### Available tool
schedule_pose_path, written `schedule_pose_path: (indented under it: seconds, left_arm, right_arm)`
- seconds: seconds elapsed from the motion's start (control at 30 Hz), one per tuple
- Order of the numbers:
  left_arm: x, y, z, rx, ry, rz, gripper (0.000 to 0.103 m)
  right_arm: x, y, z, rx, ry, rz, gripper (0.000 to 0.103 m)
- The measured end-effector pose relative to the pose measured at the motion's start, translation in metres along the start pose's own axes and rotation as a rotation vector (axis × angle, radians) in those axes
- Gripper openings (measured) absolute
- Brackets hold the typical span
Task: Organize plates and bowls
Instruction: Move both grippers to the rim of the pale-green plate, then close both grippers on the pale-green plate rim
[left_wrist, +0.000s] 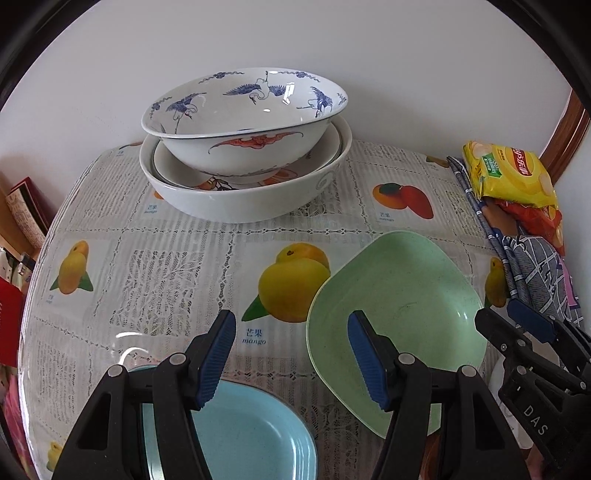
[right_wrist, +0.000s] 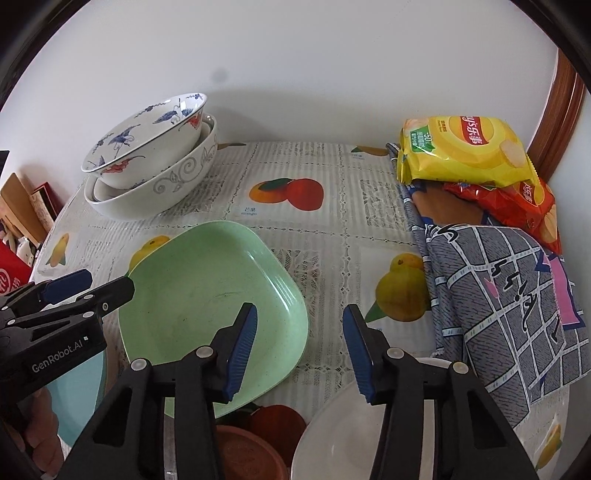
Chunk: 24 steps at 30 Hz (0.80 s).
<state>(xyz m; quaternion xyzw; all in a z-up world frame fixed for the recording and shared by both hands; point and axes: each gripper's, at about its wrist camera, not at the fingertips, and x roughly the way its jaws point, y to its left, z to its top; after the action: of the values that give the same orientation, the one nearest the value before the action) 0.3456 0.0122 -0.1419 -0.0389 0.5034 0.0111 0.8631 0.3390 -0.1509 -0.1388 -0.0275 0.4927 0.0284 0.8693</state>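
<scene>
Both grippers' jaws gape, gripping nothing.

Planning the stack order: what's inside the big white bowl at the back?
The big white bowl holds a shallow patterned dish, and the crane-painted bowl sits tilted on top. That bowl covers the dish's middle, so anything under it is hidden.

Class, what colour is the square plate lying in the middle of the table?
Pale green plate, faintly speckled; the right wrist view shows it best.
</scene>
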Motion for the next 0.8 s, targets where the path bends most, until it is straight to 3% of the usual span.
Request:
schedule_pose_path:
  seconds: [0.27, 0.4, 0.5, 0.8]
  left_arm:
    - [0.019, -0.006, 0.006, 0.009, 0.027, -0.009, 0.056]
    - [0.028, -0.009, 0.007, 0.017, 0.045, -0.007, 0.044]
    - [0.032, -0.011, 0.006, 0.020, 0.053, -0.014, 0.036]
    - [0.040, -0.016, 0.006, 0.025, 0.055, -0.040, 0.018]
  right_arm:
    - [0.015, 0.005, 0.005, -0.015, 0.026, -0.005, 0.038]
    - [0.021, 0.009, 0.005, -0.026, 0.036, -0.017, 0.032]
    - [0.025, 0.013, 0.004, -0.048, 0.034, -0.049, 0.020]
    - [0.027, 0.011, 0.003, -0.048, 0.028, -0.080, 0.008]
